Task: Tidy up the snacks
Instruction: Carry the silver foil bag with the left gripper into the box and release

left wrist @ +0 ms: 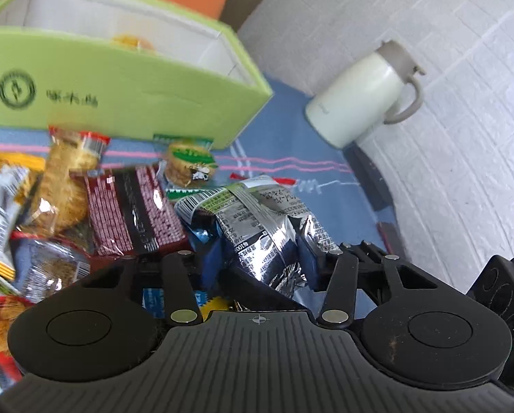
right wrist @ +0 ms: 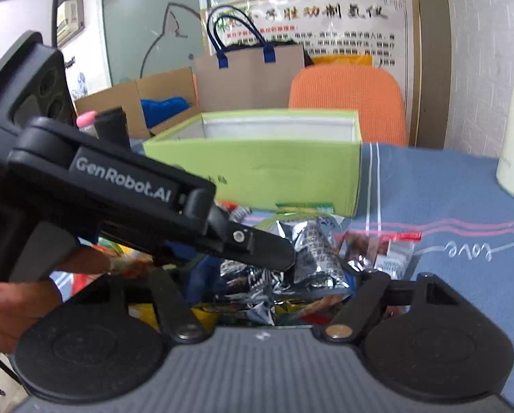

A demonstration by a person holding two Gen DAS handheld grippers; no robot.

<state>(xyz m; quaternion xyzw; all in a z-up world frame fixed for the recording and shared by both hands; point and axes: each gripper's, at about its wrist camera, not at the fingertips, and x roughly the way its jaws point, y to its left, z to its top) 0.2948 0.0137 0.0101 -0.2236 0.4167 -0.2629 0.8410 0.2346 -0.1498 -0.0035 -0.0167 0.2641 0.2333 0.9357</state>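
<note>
Green box (right wrist: 257, 168) standing open on a blue cloth (right wrist: 429, 206), its printed logo and characters too blurred to read. In front of the box, a heap of snacks; among them a silver bag (left wrist: 267, 227) pinched by the left gripper (right wrist: 288, 261), marked "GenRobot.AI". Right gripper (right wrist: 274, 313) low over the heap, fingers hidden, grip impossible to tell. "love" stitched on the cloth right of the box. Cream mug (left wrist: 363, 99) beyond, cut off in the right view.
</note>
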